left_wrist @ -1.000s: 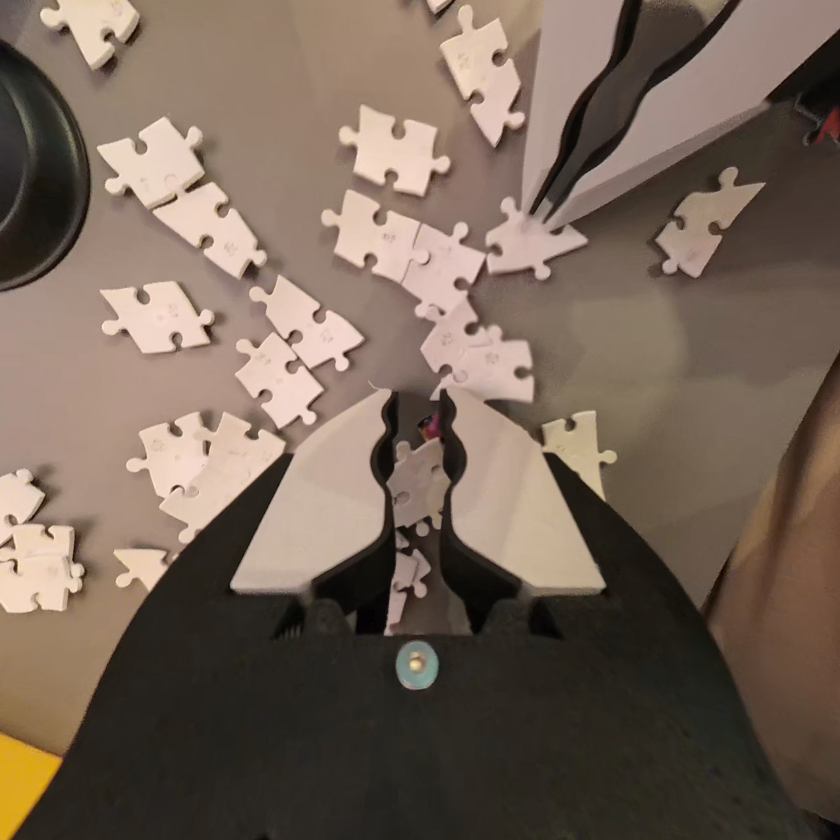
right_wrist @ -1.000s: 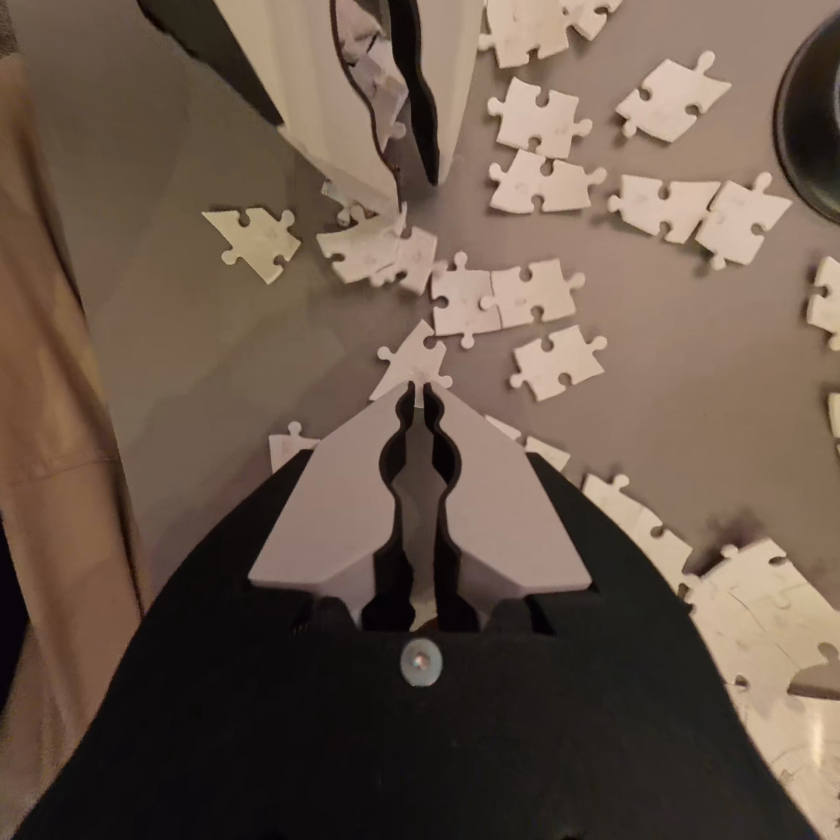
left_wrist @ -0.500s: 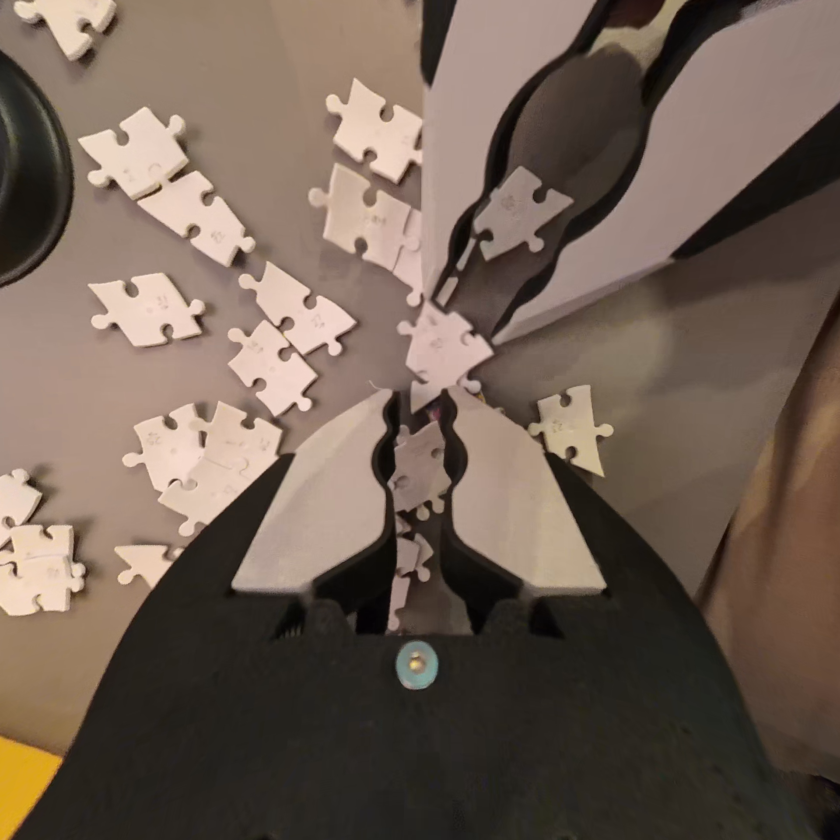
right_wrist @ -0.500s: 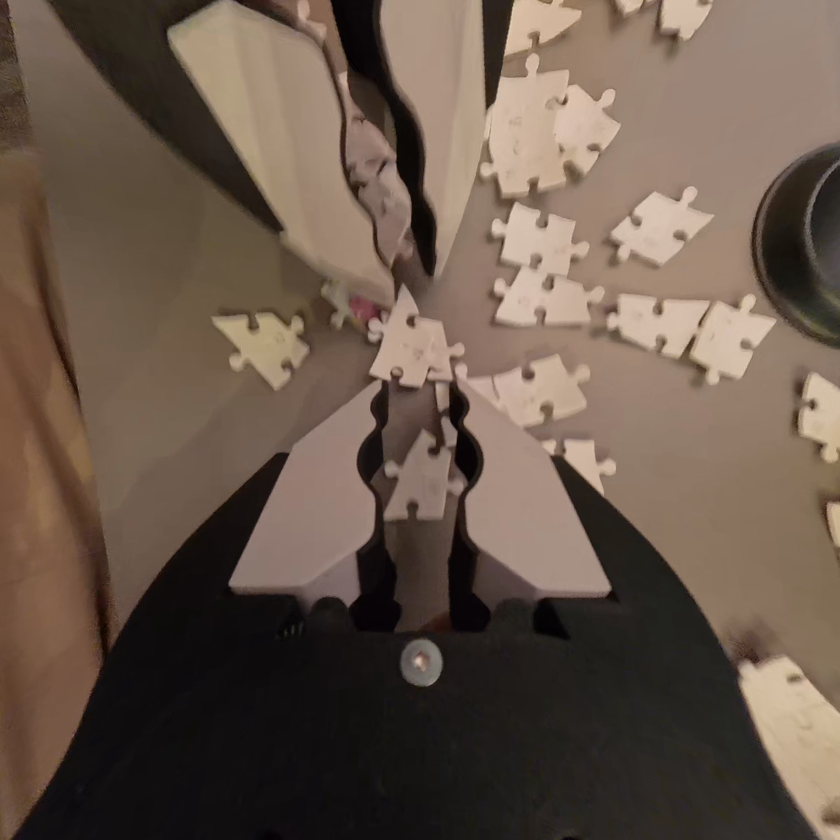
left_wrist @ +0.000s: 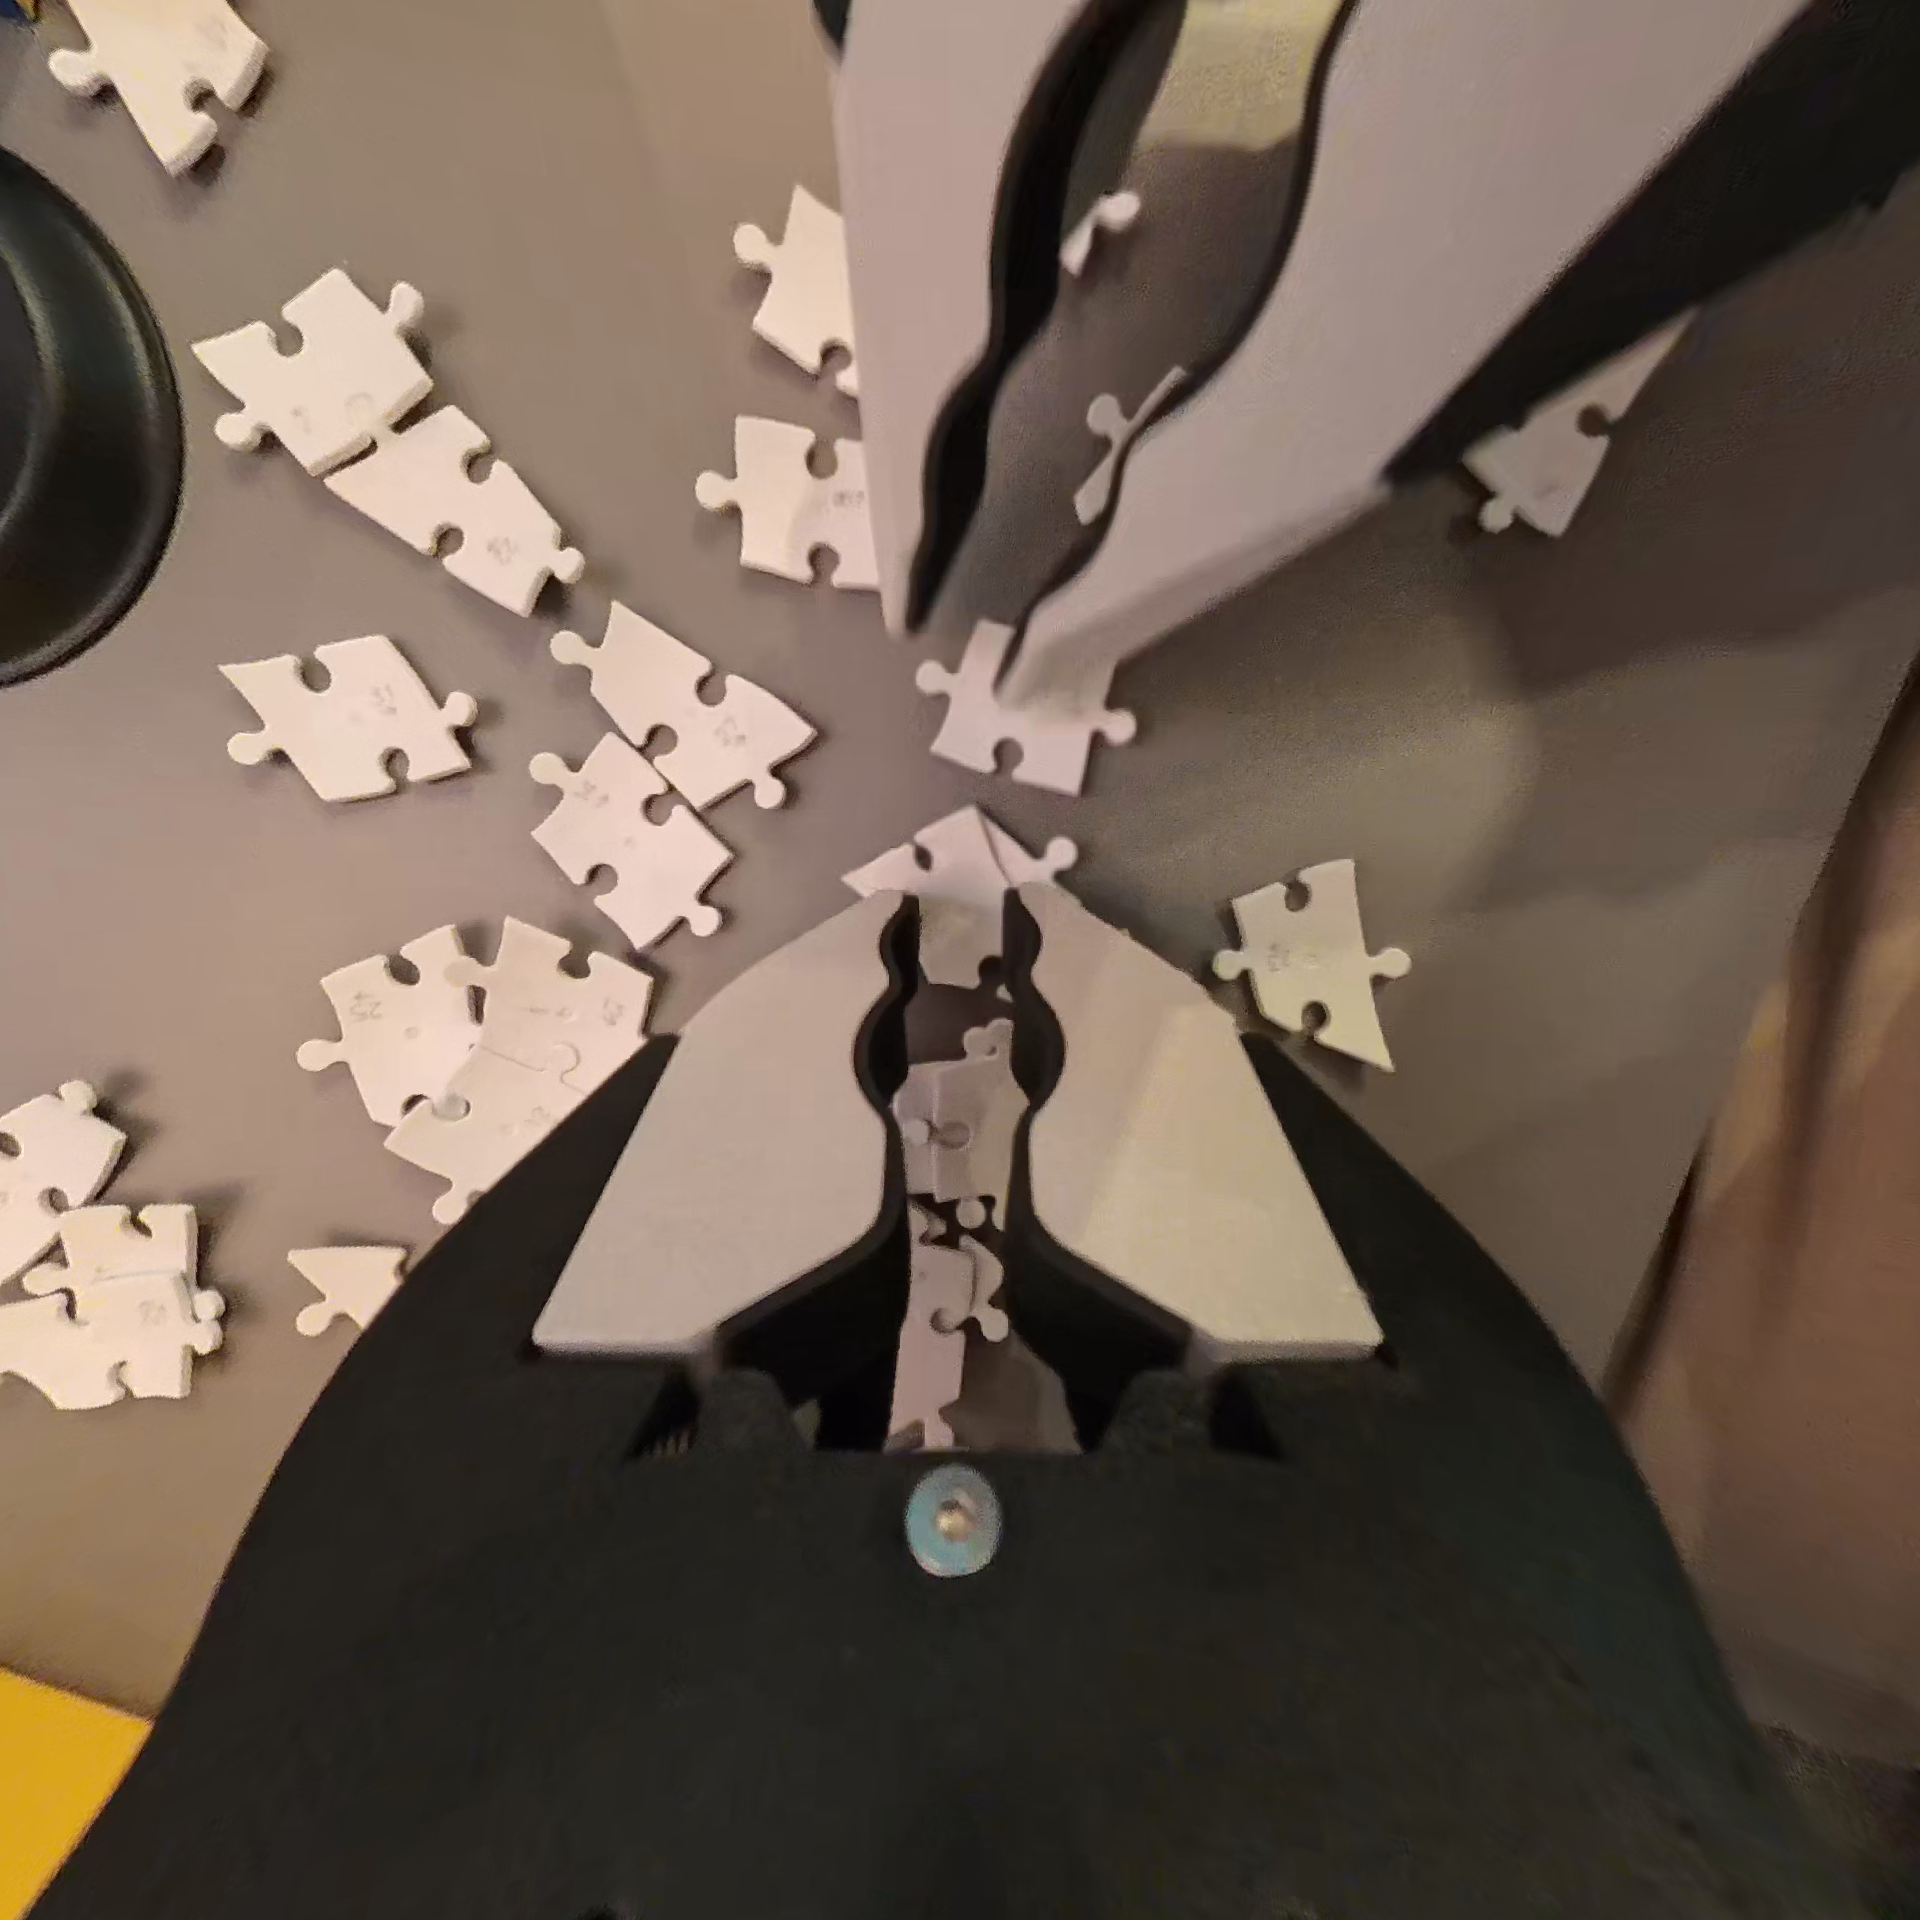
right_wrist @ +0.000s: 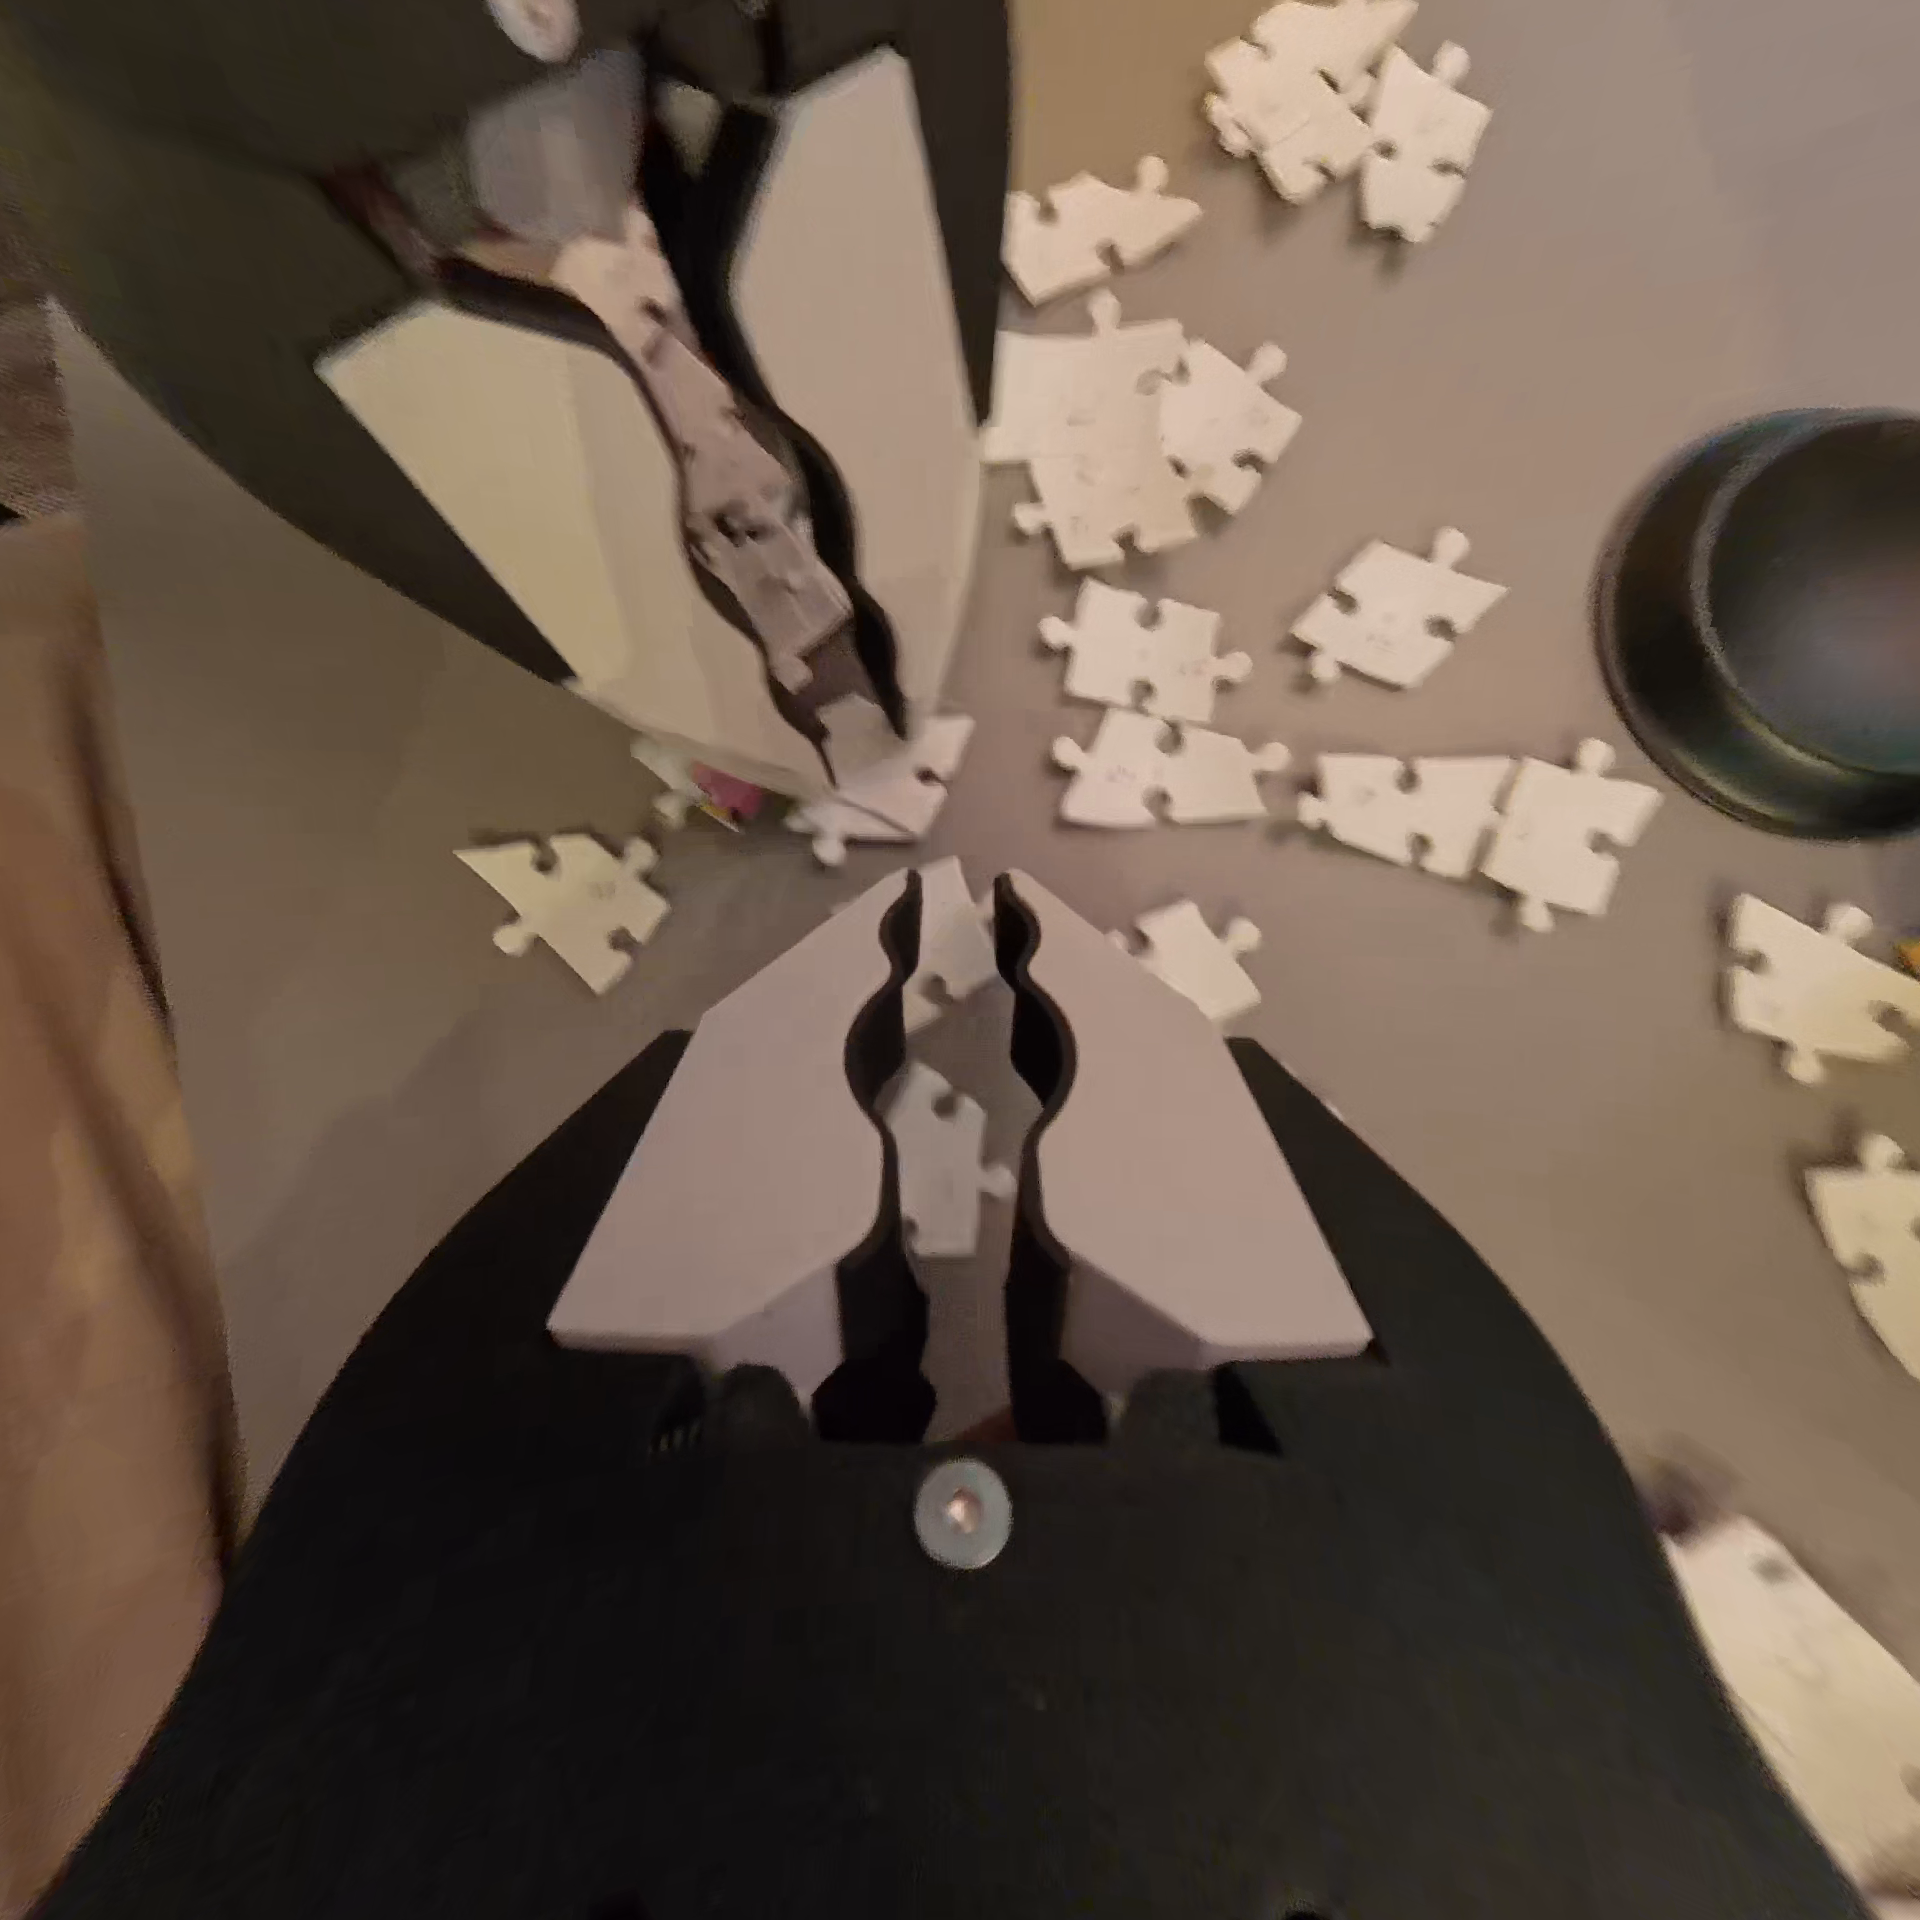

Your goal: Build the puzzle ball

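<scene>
Left gripper (left_wrist: 961, 904): jaws pinched on joined strip (left_wrist: 940, 1132) of white puzzle pieces, strip held edge-on between fingers. Right gripper (right_wrist: 956, 883): jaws narrowly apart, single piece (right_wrist: 951, 914) at tips; grip or mere contact, cannot tell. Tips of both grippers near each other above grey table (left_wrist: 1299, 727). Loose pieces (left_wrist: 358, 717) scattered flat on table. Black round stand (right_wrist: 1787, 623) at table edge.

Grey tabletop (left_wrist: 1351, 727) under warm, dim light.
</scene>
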Demonstrator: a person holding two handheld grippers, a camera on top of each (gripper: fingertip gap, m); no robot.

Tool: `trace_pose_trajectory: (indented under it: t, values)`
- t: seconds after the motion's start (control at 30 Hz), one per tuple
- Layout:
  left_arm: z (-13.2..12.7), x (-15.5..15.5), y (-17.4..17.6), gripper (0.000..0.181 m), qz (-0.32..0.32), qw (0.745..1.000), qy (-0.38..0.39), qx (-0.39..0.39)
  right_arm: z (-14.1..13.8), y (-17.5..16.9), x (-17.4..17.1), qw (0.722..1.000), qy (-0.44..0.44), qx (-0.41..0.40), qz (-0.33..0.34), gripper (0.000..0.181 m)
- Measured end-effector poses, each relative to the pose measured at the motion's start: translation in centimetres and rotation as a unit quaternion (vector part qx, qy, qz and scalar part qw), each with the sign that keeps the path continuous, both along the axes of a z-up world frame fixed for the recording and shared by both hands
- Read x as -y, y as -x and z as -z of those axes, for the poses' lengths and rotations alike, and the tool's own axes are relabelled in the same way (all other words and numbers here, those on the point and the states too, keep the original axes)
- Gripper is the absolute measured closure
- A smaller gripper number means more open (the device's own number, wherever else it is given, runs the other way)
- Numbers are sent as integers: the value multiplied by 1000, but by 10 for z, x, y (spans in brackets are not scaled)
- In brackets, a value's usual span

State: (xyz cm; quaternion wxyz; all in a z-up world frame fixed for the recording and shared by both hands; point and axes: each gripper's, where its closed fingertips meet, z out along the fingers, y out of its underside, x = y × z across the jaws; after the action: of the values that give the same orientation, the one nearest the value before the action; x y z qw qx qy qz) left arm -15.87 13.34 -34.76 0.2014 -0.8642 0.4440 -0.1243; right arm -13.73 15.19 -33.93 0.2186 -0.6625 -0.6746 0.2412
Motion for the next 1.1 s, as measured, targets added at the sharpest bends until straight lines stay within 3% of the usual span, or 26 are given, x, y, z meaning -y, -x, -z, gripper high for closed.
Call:
trace_pose_trajectory:
  t: [0.27, 0.43, 0.57, 0.8, 1.1]
  values:
    - [-4, -10, 18, 168, -31, 999, -14, -16, 10, -32, -18, 999, -23, 45, 16, 172]
    - [-13, -13, 37, 168, -57, 998, -21, -14, -5, -3, -4, 1000, -6, -1, -9, 169]
    - [-14, -13, 49, 168, -69, 997, -21, -25, 10, 14, 8, 999, -13, 16, -37, 166]
    - [-12, 0, 58, 166, -56, 998, 10, -24, 11, 37, 7, 999, -18, 2, -38, 168]
    - [-2, 16, 49, 161, -6, 999, 35, -35, -2, 22, -7, 999, -25, -2, -23, 166]
